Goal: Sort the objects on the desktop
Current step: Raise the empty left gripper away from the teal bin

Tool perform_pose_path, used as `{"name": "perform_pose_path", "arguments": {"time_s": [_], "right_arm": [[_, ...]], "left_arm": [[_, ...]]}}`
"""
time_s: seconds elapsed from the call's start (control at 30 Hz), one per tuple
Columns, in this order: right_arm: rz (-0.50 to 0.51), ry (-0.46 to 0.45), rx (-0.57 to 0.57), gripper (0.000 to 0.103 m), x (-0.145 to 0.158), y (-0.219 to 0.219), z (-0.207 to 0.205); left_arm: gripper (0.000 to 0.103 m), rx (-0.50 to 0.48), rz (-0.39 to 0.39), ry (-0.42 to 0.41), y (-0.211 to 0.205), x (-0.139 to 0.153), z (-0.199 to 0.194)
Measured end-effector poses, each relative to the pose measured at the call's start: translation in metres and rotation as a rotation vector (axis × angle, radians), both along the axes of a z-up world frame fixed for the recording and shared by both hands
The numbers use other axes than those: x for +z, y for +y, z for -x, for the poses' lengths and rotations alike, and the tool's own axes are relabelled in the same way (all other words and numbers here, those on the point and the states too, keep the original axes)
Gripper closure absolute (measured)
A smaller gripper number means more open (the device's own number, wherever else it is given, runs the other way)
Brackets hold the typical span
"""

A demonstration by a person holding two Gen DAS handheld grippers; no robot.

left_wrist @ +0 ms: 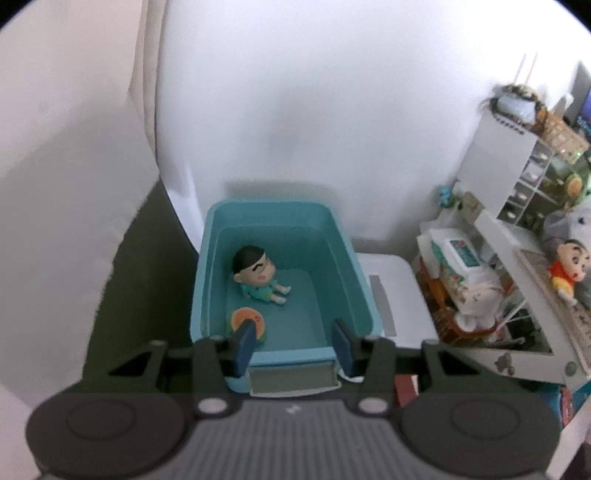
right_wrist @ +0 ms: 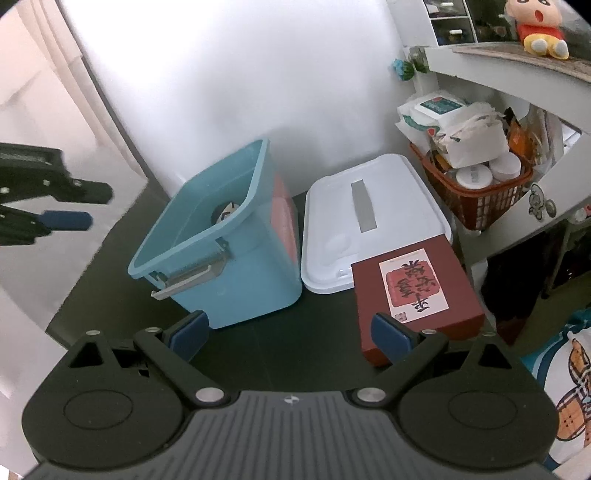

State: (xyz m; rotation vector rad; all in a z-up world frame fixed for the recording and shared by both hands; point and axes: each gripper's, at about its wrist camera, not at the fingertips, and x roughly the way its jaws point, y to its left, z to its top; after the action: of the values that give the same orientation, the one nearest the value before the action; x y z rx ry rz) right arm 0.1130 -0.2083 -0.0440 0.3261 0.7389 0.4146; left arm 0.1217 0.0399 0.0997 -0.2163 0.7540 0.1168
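Observation:
A teal storage bin [left_wrist: 343, 254] stands open on the dark desk; it also shows in the right wrist view [right_wrist: 243, 273]. Inside it lie a small doll figure [left_wrist: 258, 275] and an orange round toy [left_wrist: 248, 320]. My left gripper [left_wrist: 291, 341] hovers above the bin's near rim, open and empty; it also shows at the left edge of the right wrist view [right_wrist: 79, 206]. My right gripper [right_wrist: 290, 334] is open and empty, low over the desk in front of the bin. The bin's white lid [right_wrist: 369, 221] lies to its right. A dark red box [right_wrist: 421, 295] lies beside my right fingers.
A red basket [right_wrist: 476, 192] full of packets and jars sits under a white shelf [right_wrist: 509, 85] at the right. A plush doll [right_wrist: 539, 29] sits on the shelf. A white wall stands behind the bin. The dark desk [right_wrist: 295, 350] ends at the left.

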Motion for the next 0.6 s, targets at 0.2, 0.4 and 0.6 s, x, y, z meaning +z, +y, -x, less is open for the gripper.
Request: {"name": "perform_pose_path", "arguments": {"time_s": [0.2, 0.4, 0.6], "right_arm": [[0.009, -0.018, -0.029, 0.006, 0.002, -0.007, 0.001], [0.032, -0.017, -0.042, 0.006, -0.001, -0.01, 0.006], [0.084, -0.013, -0.027, 0.006, -0.01, -0.002, 0.014]], "left_arm": [[0.062, -0.008, -0.019, -0.026, 0.002, 0.013, 0.022], [0.061, -0.049, 0.04, -0.065, 0.004, 0.011, 0.043], [0.061, -0.078, 0.099, -0.09, 0.006, -0.002, 0.052]]}}
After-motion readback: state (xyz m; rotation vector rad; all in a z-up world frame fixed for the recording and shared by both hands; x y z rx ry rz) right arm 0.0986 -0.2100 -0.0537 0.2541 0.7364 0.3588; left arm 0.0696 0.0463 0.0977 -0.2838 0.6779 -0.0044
